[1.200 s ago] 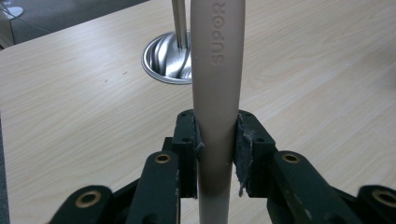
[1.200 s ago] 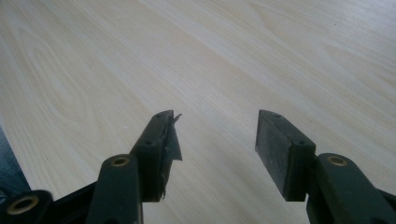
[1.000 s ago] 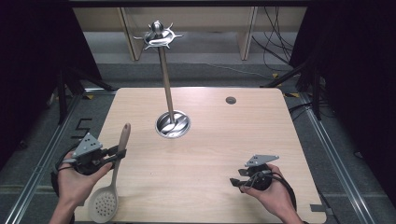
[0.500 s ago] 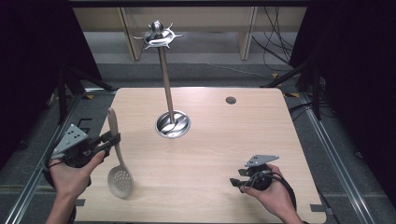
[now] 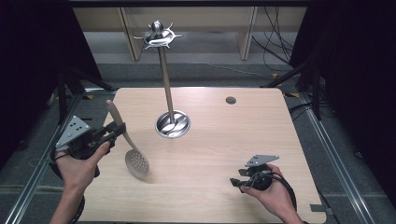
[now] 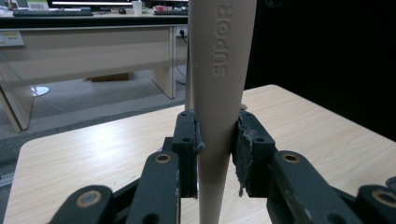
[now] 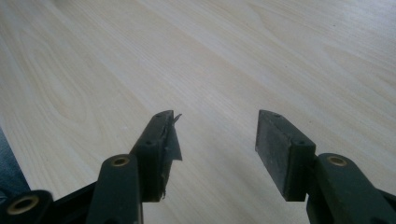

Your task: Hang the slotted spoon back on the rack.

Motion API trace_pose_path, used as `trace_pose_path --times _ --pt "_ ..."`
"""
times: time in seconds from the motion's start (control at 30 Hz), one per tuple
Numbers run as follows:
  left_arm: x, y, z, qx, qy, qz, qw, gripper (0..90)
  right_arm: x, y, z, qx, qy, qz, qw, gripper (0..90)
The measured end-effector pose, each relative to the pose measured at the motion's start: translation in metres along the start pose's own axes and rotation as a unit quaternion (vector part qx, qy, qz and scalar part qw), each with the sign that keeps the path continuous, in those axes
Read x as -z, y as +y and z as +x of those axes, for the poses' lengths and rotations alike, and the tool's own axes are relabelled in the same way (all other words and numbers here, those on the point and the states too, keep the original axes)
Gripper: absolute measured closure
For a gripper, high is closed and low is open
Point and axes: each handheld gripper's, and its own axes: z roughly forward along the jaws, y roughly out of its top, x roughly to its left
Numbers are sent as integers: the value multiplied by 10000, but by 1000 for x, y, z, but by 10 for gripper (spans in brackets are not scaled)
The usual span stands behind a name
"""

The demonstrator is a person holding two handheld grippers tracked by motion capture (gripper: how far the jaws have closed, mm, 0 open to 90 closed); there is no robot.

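- In the high view, the left gripper (image 5: 114, 133) is sitting at the left middle of the frame, clamping the beige handle of a slotted spoon (image 5: 127, 144).
- The spoon is hanging tilted, its handle end pointing to the upper left and its perforated bowl sitting lower, toward the centre, over the wooden table (image 5: 219, 135).
- In the left gripper view, both pads are pressing on the handle (image 6: 219, 112), which is running upright through the middle of the frame.
- The right gripper (image 5: 238, 177) is resting at the lower right of the high view; in the right gripper view its jaws are standing apart with bare tabletop (image 7: 215, 70) between them.
- A metal utensil stand (image 5: 166, 93) is rising from the upper centre.
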Motion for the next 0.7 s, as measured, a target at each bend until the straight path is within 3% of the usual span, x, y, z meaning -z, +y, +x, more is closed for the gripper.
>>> trace_pose_path --times 0.7 --pt "-18 17 -7 -48 -120 -75 9999 713 1 0 0 15 -11 -38 10000 478"
